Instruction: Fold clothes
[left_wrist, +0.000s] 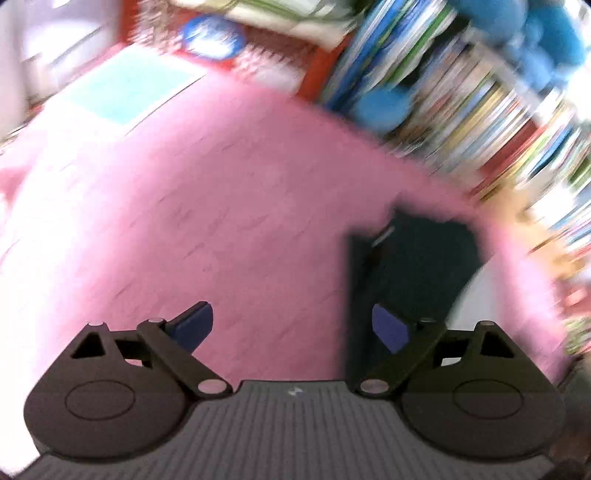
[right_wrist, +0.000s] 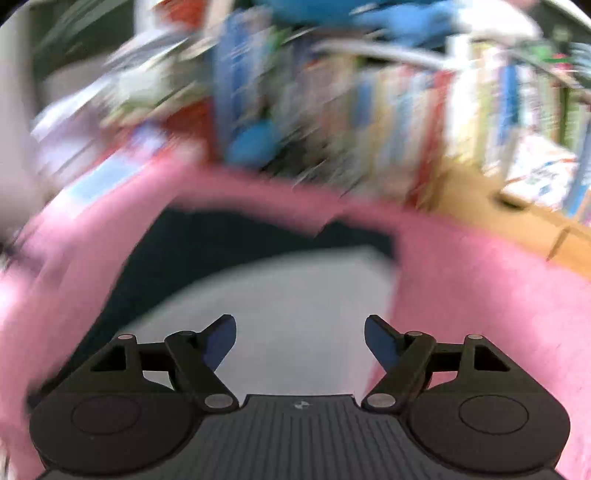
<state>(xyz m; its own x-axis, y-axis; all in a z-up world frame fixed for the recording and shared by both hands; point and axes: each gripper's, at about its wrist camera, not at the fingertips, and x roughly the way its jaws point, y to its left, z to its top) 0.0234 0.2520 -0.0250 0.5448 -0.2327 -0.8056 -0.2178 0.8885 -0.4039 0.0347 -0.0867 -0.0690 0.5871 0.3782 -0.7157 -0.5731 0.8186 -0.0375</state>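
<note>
A dark garment (right_wrist: 177, 240) lies on a fluffy pink blanket (right_wrist: 461, 295), with a pale grey-white cloth (right_wrist: 295, 291) over its near part. My right gripper (right_wrist: 300, 321) hovers above that pale cloth, open, with nothing between its blue pads. In the left wrist view the same dark garment (left_wrist: 417, 266) sits to the right, a white edge (left_wrist: 476, 295) beside it. My left gripper (left_wrist: 290, 312) is open over bare pink blanket (left_wrist: 184, 221); its right finger overlaps the garment's near edge. Both views are motion-blurred.
A packed bookshelf (right_wrist: 424, 110) runs along the far side of the blanket, with a blue plush toy (left_wrist: 384, 107) in front of it. A light blue flat sheet (left_wrist: 129, 92) lies at the far left. A wooden surface (right_wrist: 498, 218) borders the blanket on the right.
</note>
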